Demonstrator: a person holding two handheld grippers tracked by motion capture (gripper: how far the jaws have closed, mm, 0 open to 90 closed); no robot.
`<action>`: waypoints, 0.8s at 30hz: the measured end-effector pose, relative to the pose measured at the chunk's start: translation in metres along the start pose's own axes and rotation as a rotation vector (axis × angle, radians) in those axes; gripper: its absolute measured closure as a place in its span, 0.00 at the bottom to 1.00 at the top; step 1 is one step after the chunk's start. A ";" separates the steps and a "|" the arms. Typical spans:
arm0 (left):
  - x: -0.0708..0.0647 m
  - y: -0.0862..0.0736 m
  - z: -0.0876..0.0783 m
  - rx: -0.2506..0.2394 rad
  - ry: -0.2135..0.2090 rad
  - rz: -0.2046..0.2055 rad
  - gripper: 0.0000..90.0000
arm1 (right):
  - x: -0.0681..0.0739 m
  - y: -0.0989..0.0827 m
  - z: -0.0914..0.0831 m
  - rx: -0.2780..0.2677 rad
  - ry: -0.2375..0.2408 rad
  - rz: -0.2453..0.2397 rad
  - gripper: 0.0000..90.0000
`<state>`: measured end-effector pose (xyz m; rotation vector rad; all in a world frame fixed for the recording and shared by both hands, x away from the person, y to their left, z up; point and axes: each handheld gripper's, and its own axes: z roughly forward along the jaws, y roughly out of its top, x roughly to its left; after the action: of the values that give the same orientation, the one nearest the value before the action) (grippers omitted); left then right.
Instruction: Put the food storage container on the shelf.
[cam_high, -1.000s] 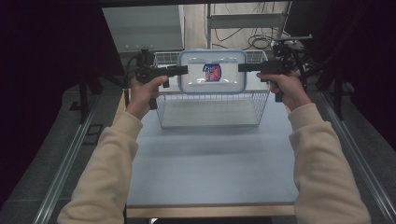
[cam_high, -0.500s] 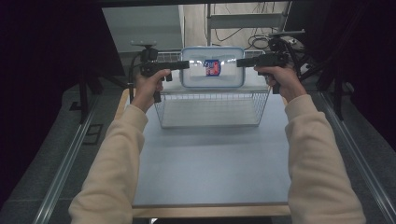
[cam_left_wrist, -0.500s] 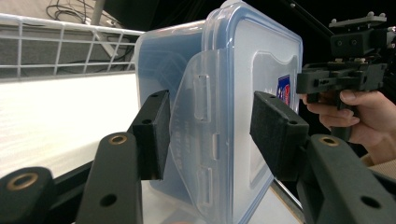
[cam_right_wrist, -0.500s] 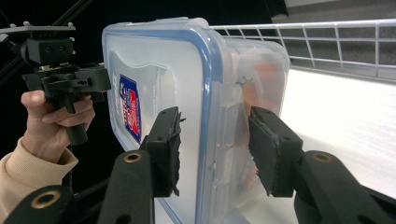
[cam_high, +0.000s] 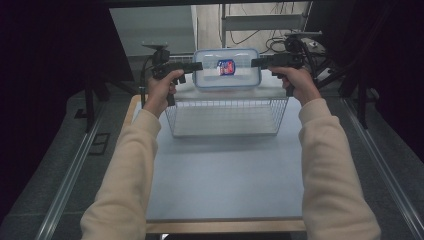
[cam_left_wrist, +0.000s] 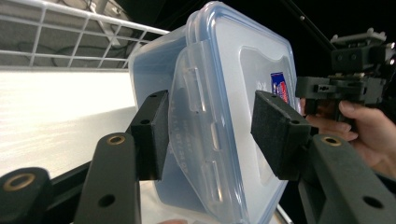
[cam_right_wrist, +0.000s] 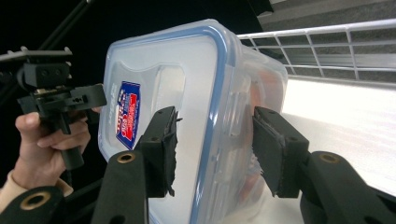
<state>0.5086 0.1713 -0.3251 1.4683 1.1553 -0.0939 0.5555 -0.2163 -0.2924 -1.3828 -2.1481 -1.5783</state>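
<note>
Both pairs of jaws are clenched on the short ends of the clear lidded container (cam_high: 227, 75), the left gripper (cam_high: 199, 66) at its 9 o'clock end and the right gripper (cam_high: 255, 62) at 3 o'clock. They hold it aloft above the far rim of the wire basket (cam_high: 225, 102), at the table's (cam_high: 225, 175) 12 o'clock. Each grip is shallow and over smooth plastic, so if the hands drift apart or tilt unevenly, the container could slip and strike the rim.

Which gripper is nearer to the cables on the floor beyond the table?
Right. The right gripper, jaws just opened wider around the container end, is just below the cables; the left gripper grips its other end, farther off.
</note>
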 end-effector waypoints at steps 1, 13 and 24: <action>0.002 0.001 0.002 -0.002 -0.002 -0.016 0.54 | -0.001 0.000 0.001 -0.001 -0.003 0.004 0.56; 0.006 0.001 0.017 0.020 0.070 -0.029 0.41 | 0.003 -0.002 0.006 -0.037 -0.147 0.042 0.56; -0.003 -0.004 -0.011 -0.046 0.121 0.049 0.35 | 0.018 -0.017 -0.020 -0.074 -0.136 -0.081 0.47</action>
<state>0.4981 0.1774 -0.3230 1.4769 1.2104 0.0560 0.5252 -0.2223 -0.2853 -1.4836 -2.2716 -1.6537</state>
